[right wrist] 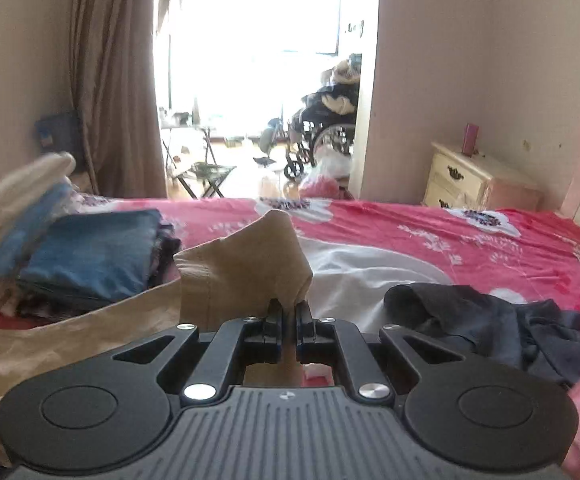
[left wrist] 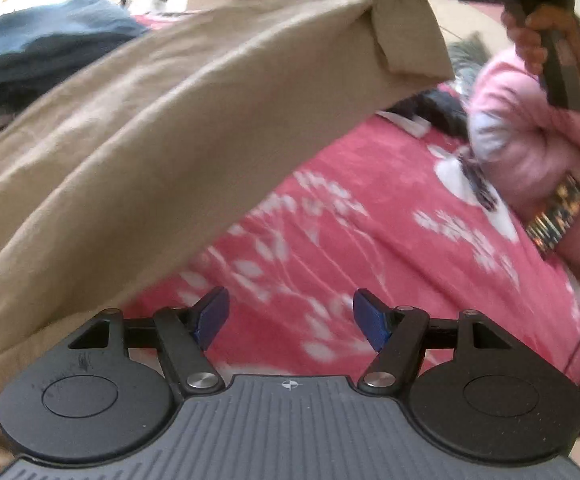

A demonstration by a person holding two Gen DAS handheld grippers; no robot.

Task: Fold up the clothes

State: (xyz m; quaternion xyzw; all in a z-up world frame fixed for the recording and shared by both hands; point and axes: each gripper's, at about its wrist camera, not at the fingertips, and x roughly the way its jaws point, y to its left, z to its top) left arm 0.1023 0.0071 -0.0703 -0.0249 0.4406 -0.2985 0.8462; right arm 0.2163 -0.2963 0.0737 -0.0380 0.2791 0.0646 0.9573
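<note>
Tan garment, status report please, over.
Right gripper shut on tan garment, corner lifted off the red bedspread. Left gripper open, empty. Dark garment lies loose beside it.

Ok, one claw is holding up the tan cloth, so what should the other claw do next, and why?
Probably the left claw should reach for a free edge of the tan cloth and close on it. The right claw already pinches one end and holds it lifted above the pink bedspread, while the left claw is open and empty, and the cloth sags beside it. Two held ends would let it be folded.
</note>
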